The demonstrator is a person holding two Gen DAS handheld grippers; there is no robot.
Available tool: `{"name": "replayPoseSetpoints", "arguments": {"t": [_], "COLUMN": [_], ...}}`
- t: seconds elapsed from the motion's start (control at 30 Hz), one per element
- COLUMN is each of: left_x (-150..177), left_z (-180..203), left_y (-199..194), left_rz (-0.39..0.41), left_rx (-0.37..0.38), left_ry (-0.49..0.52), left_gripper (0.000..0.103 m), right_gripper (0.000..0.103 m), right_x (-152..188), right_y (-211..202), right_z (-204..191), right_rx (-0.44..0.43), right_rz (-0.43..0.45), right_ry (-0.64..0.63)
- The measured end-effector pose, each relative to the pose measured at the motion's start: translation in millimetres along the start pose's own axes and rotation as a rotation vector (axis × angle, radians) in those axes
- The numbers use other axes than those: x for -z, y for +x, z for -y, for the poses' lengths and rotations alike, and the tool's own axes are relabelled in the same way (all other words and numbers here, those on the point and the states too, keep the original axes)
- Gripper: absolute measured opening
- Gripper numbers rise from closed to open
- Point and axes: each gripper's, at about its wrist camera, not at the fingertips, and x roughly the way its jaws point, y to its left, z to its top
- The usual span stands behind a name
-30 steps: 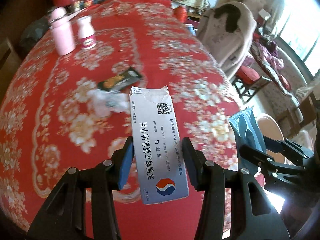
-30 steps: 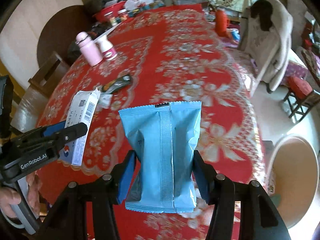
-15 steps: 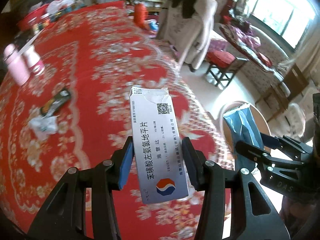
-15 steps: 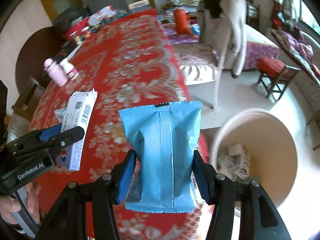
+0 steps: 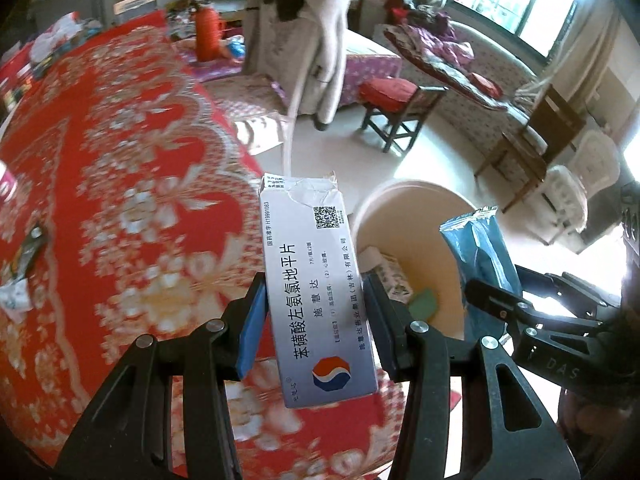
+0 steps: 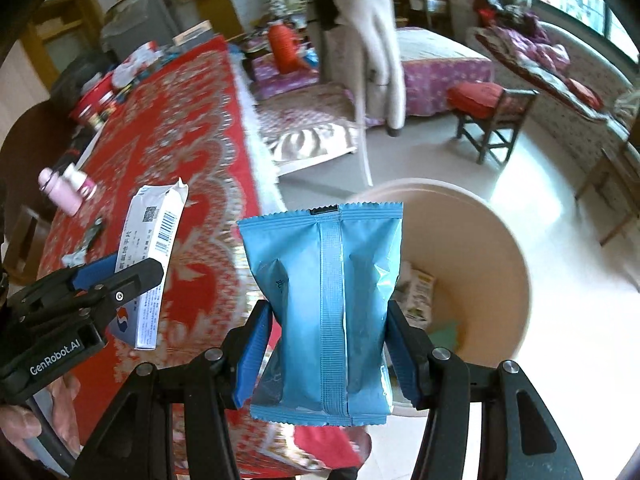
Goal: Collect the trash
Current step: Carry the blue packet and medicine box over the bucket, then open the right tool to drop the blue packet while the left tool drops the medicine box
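Two items held: left hand-held gripper (image 5: pixel 316 316) pinches white medicine box (image 5: pixel 316 292) at the tabletop (image 5: pixel 120 200) edge. Right hand-held gripper (image 6: pixel 328 340) pinches blue packet (image 6: pixel 324 312) beside beige bin (image 6: pixel 480 240).

Lived-in home, living/dining room. Evidence: big table under a red floral-patterned tablecloth (image 5: pixel 120 184) fills the left of the left wrist view. Upper centre: chair draped with a beige coat with a dark collar (image 5: pixel 312 36), red thermos flask (image 5: pixel 207 32) just left of it. Centre right: small dark wooden stool with a red cushion (image 5: pixel 394 100). Upper right: sofa with white floral cover (image 5: pixel 492 80) piled with purple clothes, under a bright window (image 5: pixel 520 4). Pale tiled floor. Right wrist view, left side: pink bottle (image 6: pixel 60 190) on the table; right of centre: round cream plastic waste bin (image 6: pixel 492 252) on the floor, cartons inside.
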Motion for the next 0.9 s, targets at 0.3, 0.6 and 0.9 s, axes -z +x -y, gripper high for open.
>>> {"name": "replayPoseSetpoints", "arguments": {"t": [0.3,0.6,0.9], "left_x": [-10.9,-16.5,-20.8], "left_z": [41.9,57.9,63.1], "left_y": [33.0,55.0,67.0], "left_rz": [-0.039,-0.066,-0.081], "left_rx": [0.026,0.023,0.025], "left_ry": [0.041,0.042,0.032], "left_gripper": [0.046,0.046,0.046], "right_gripper": [0.055,0.055,0.055], "right_x": [6.0,7.8,3.8], "right_y": [-2.1,2.2,7.4], "right_z": [57.4,86.3,95.0], "right_rx": [0.040,0.057,0.055], "right_rz": [-0.011,-0.028,-0.036], "right_ry": [0.097,0.134,0.141]}}
